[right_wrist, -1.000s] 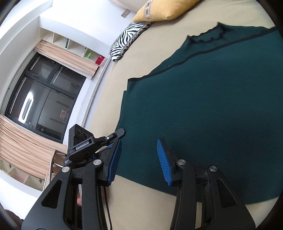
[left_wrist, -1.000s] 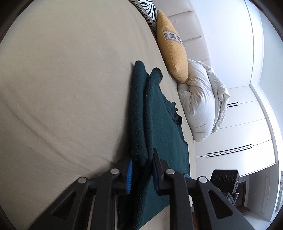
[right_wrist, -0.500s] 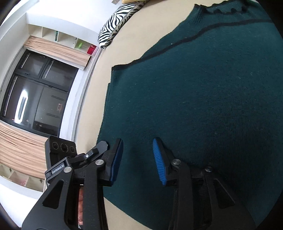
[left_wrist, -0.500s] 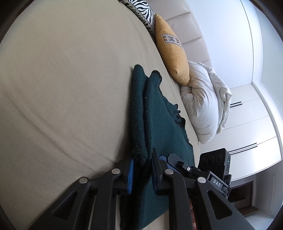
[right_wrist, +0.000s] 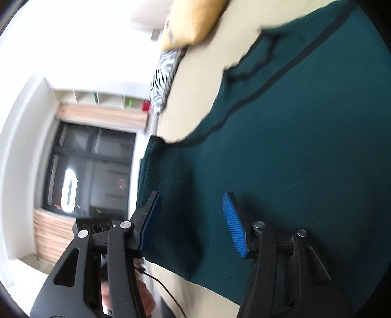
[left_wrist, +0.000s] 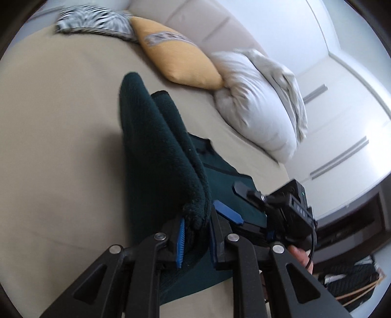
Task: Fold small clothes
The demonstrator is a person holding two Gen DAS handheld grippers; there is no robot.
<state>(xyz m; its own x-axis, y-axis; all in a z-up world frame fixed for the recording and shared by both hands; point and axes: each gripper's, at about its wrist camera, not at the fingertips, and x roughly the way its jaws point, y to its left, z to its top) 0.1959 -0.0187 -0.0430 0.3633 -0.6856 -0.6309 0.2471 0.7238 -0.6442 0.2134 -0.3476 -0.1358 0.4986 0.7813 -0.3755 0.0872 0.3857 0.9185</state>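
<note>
The fold is under way. The left hand-held gripper (left_wrist: 195,234) pinches a bunched edge of the dark green knit top (right_wrist: 281,146) between its blue ribbed pads and holds that edge raised, so the cloth rises in a thick doubled ridge from the beige bed sheet (left_wrist: 61,146). The rest of the top lies spread flat on the bed, its scalloped neckline and a thin dark seam showing in the right wrist view.

The right hand-held gripper (right_wrist: 193,220) hovers low over the flat body of the top near its hem; its jaws are opening, spread apart with only flat cloth beneath them, and nothing is gripped.

The next move, as I judge it, calls for the left side to carry its lifted edge across the body and lay it down straight, while the right either takes hold of the hem or pins the cloth so it does not drag.

The knit looks soft, fuzzy and fairly thick, likely to slump and not to crease sharply. Beyond it sit a mustard cushion (left_wrist: 176,61), a zebra-striped cushion (left_wrist: 95,19) and a plump white pillow (left_wrist: 256,105) against the padded headboard.
</note>
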